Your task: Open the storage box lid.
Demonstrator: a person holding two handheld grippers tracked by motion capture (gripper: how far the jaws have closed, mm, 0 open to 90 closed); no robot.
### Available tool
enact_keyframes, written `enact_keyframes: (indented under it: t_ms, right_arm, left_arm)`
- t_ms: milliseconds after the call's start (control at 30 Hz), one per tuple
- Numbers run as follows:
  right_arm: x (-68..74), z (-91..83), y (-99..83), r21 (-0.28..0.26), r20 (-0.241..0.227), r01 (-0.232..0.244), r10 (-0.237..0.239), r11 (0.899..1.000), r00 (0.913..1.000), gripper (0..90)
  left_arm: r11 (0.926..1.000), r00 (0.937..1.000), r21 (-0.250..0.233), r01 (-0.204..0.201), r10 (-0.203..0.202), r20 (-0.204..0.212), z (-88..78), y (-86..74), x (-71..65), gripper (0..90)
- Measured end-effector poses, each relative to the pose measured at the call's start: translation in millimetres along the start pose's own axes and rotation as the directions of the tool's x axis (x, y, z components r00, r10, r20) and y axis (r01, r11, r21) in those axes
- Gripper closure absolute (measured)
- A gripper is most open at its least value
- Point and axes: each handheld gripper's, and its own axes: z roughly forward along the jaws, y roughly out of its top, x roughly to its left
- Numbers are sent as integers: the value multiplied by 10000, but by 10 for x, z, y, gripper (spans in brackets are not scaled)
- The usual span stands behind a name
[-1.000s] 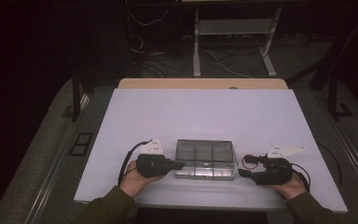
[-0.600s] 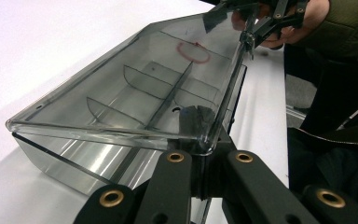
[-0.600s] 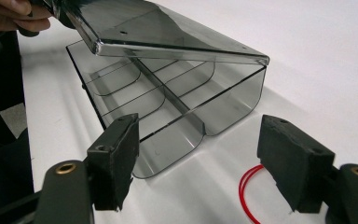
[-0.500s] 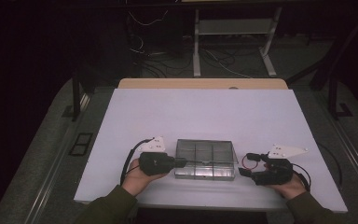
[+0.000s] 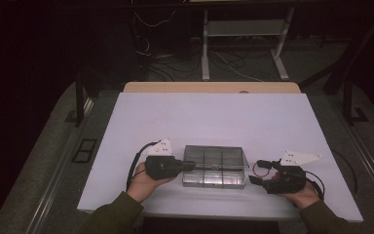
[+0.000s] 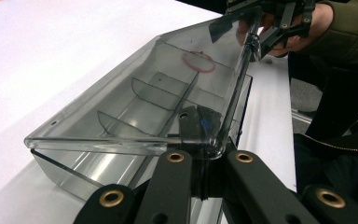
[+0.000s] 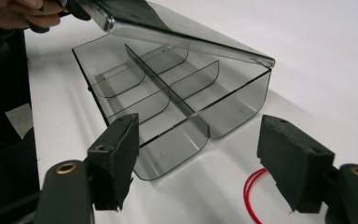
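A clear plastic compartment box (image 5: 214, 179) lies near the table's front edge, with dividers (image 7: 165, 88) inside. My left gripper (image 5: 193, 165) comes in from the box's left end and is shut on the edge of the hinged lid (image 6: 144, 93), which is tilted up off the base. My right gripper (image 5: 260, 173) rests at the box's right end, open, its pads (image 7: 116, 154) apart with nothing between them; its jaws have just been opening. A red loop (image 7: 251, 191) lies on the table by the right gripper.
The white table top (image 5: 214, 117) stretches wide beyond the box. A person's hands and dark green sleeves (image 5: 112, 214) come in from the front edge. Cables and a metal stand (image 5: 243, 29) are on the floor behind the table.
The left gripper has risen slightly with the lid's edge, tilting the lid a little higher. The right hand has stayed where it was.
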Motion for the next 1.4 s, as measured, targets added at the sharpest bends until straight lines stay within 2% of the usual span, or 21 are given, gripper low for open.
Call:
enact_keyframes:
  t_ms: [333, 1100, 1400]
  right_arm:
    - [-6, 5, 1, 3, 3, -59, 59, 10000, 10000, 278]
    - [2, 6, 14, 282, -20, -215, 215, 9994, 9998, 261]
    - [-2, 21, 115, 426, 77, -92, 88, 9991, 9999, 249]
  left_arm:
    - [9997, 9997, -144, -219, 218, -72, -19, 69, 29, 889]
    - [9978, 9989, -506, -426, 415, -233, -54, 241, 124, 888]
    - [9968, 9984, -624, -495, 476, -312, -67, 287, 150, 888]
